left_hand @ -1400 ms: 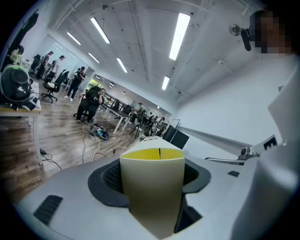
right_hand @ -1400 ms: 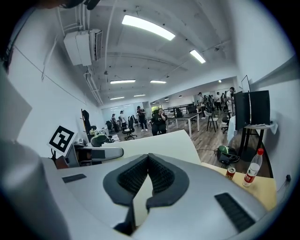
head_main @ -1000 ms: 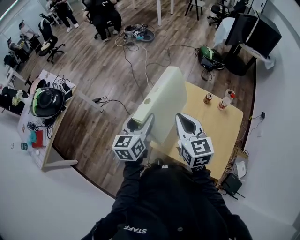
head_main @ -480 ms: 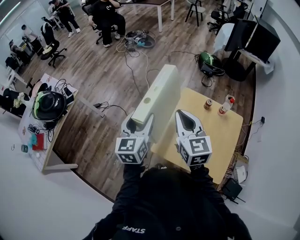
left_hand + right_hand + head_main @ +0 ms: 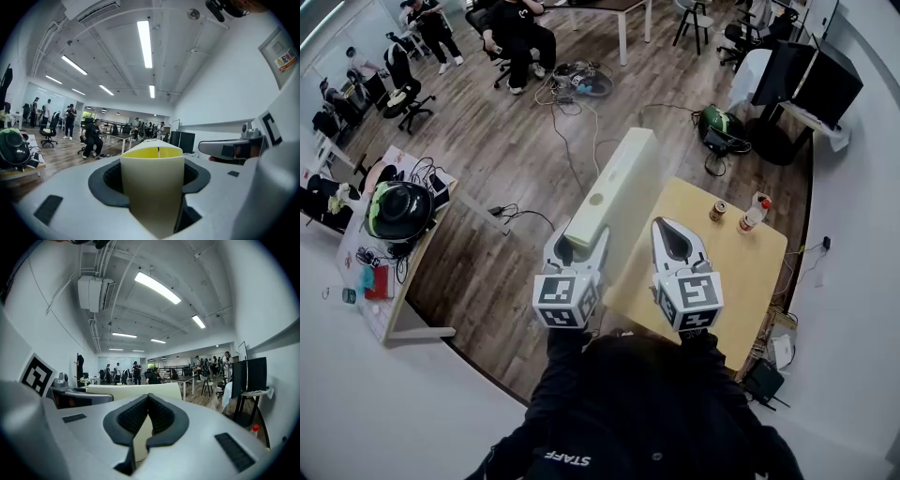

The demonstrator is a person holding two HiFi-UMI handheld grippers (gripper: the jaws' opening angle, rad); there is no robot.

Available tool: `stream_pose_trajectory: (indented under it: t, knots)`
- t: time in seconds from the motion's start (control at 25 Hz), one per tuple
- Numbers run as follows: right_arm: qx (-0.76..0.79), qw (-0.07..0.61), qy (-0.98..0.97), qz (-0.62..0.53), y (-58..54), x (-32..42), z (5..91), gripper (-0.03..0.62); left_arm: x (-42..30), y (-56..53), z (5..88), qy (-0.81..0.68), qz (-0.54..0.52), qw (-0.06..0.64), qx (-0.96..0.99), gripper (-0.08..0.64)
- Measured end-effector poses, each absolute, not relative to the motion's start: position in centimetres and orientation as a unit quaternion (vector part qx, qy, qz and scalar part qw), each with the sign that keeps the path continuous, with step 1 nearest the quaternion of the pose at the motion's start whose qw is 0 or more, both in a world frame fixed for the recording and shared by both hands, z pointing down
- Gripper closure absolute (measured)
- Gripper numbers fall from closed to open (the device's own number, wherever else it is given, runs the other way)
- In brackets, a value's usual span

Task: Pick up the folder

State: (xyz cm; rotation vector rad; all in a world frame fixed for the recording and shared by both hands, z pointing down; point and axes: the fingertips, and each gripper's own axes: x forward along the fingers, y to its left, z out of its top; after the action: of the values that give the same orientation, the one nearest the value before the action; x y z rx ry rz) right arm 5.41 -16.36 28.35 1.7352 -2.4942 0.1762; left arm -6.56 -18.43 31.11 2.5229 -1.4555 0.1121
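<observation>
The left gripper [image 5: 577, 246] is clamped on the near end of the folder [image 5: 619, 192], one jaw on each broad side, with the narrow back between them. In the left gripper view that end fills the gap between the pads.

The right gripper [image 5: 667, 225] is just beside the folder's right face. Its jaw tips meet. Cream shows in the slot under the pads, but I cannot tell whether a thin edge of the cover is nipped there.

The folder is held in the air above the near left edge of the tabletop [image 5: 741, 272] and touches nothing below. It stretches away from the person, past the far left corner and out over the wooden floor. It is a thick cream box-type folder with a pale yellow inside and a round finger hole in the back. Its underside is hidden, and so is the tabletop's near left corner.

The middle of the tabletop is bare. A can [image 5: 717, 210] and a red-capped bottle [image 5: 754, 212] stand upright near its far right corner, well apart from both grippers.

To the left, across a strip of bare floor, a desk [image 5: 403, 309] carries a green-trimmed helmet [image 5: 394, 208]. Farther off, loose cables [image 5: 567, 122] lie on the floor. A black monitor [image 5: 811, 70] stands at the far right, and a seated person [image 5: 517, 33] is near the far edge of the head view.
</observation>
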Motion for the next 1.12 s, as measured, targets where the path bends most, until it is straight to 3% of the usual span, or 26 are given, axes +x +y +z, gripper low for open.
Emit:
stream_pose_trajectory:
  t: [1.12]
  knots:
    - [0.570,0.049,-0.819,0.050,-16.07,4.72,28.84,0.571,-7.34,-18.23,31.67,-0.506,0.049,0.112,0.854,0.264]
